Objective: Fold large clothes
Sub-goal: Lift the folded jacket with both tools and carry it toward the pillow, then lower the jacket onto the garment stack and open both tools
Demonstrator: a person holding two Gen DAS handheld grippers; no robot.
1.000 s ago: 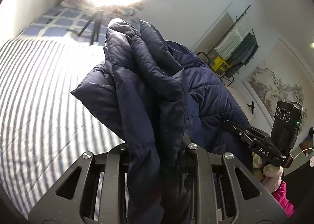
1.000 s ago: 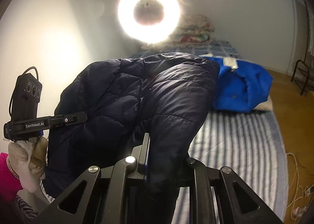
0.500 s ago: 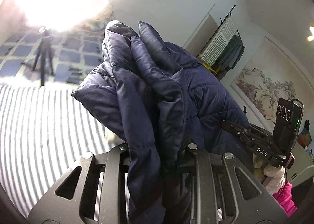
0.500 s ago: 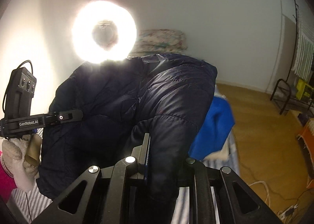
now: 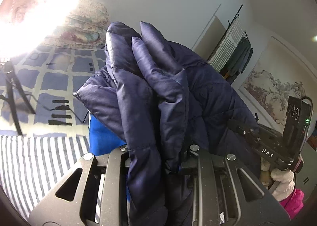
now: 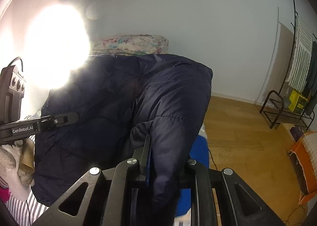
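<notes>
Left wrist view: both grippers, left gripper [image 5: 158, 158] and right gripper [image 6: 164, 164], clench a navy puffer jacket [image 5: 168, 91] aloft above the striped bed [image 5: 39, 158]; folding looks barely begun.

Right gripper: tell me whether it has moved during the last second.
Yes. The right gripper, clamping the navy quilted jacket, swung right: the floral folded bedding slid leftward, and wooden floor now shows.

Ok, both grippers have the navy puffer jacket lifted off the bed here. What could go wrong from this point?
The navy jacket is slick and bunched in thick folds inside the left gripper and the right gripper; a layer could slip out mid-fold. A blue garment lies on the striped bed beneath, so the jacket may land on it. The ring light glares into both views, hiding edges.
</notes>
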